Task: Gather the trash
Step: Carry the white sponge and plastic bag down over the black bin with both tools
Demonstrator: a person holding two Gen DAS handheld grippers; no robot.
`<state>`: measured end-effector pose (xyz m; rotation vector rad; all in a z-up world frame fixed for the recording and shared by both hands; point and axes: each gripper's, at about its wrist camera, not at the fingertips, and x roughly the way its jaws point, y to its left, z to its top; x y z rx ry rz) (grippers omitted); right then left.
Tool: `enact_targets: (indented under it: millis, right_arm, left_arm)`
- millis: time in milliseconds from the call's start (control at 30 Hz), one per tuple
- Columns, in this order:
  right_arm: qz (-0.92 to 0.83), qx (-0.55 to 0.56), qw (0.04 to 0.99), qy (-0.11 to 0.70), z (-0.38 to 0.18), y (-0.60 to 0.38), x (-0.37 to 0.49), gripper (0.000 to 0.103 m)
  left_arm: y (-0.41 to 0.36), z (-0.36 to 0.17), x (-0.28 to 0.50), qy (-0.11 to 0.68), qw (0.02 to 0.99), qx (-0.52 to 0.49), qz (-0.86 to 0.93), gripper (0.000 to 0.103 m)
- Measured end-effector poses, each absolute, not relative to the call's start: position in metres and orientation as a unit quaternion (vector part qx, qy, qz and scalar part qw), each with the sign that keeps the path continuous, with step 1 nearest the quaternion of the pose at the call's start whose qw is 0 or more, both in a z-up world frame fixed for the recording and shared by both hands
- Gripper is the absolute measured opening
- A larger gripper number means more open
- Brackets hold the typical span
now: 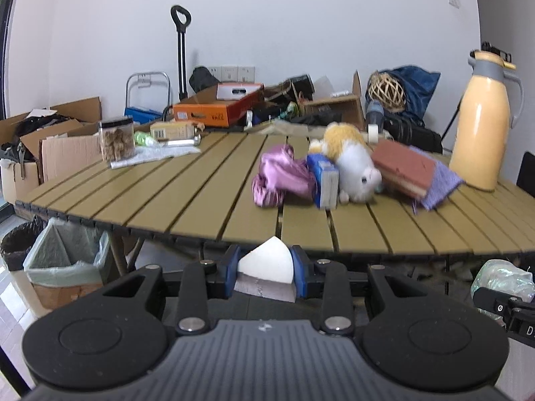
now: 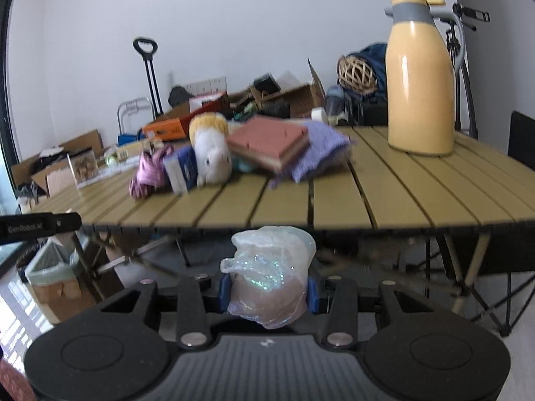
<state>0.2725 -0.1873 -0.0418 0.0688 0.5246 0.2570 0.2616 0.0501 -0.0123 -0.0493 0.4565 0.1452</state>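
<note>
White paper scrap [image 1: 265,260] clamped between left jaws; plastic wad [image 2: 271,274] between right

Two wrist fisheye views facing the same slatted table from just off its near edge.

The left wrist view looks forward along its own black gripper with blue pads [image 1: 265,269], low and close to the olive slatted table [image 1: 207,187], whose edge crosses just above the fingers. The right wrist view looks the same way over its own gripper [image 2: 267,289], set further right and a little lower, showing the underside legs. Both share the white and yellow plush toy [image 1: 356,163] [image 2: 212,153], the tall yellow thermos jug [image 1: 483,123] [image 2: 419,77], and the lined cardboard bin [image 1: 63,264] [image 2: 46,275] at lower left.
</note>
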Motion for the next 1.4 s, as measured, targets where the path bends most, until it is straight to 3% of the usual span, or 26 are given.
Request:
enact_targets:
  millis: [767, 1000, 1400]
  right_arm:
    - [0.069, -0.018, 0.930, 0.360, -0.115, -0.210, 0.265, 0.041]
    - [0.058, -0.015, 0.922, 0.383, -0.129, -0.217, 0.272, 0.041]
    - [0.064, -0.020, 0.915, 0.398, -0.135, -0.213, 0.278, 0.041]
  left_arm:
    - [0.048, -0.103, 0.251, 0.364, 0.929, 0.037, 0.062, 0.033]
    - [0.060, -0.126, 0.265, 0.434, 0.899, 0.010, 0.055, 0.033]
    - [0.059, -0.137, 0.289, 0.484, 0.873, -0.023, 0.051, 0.033]
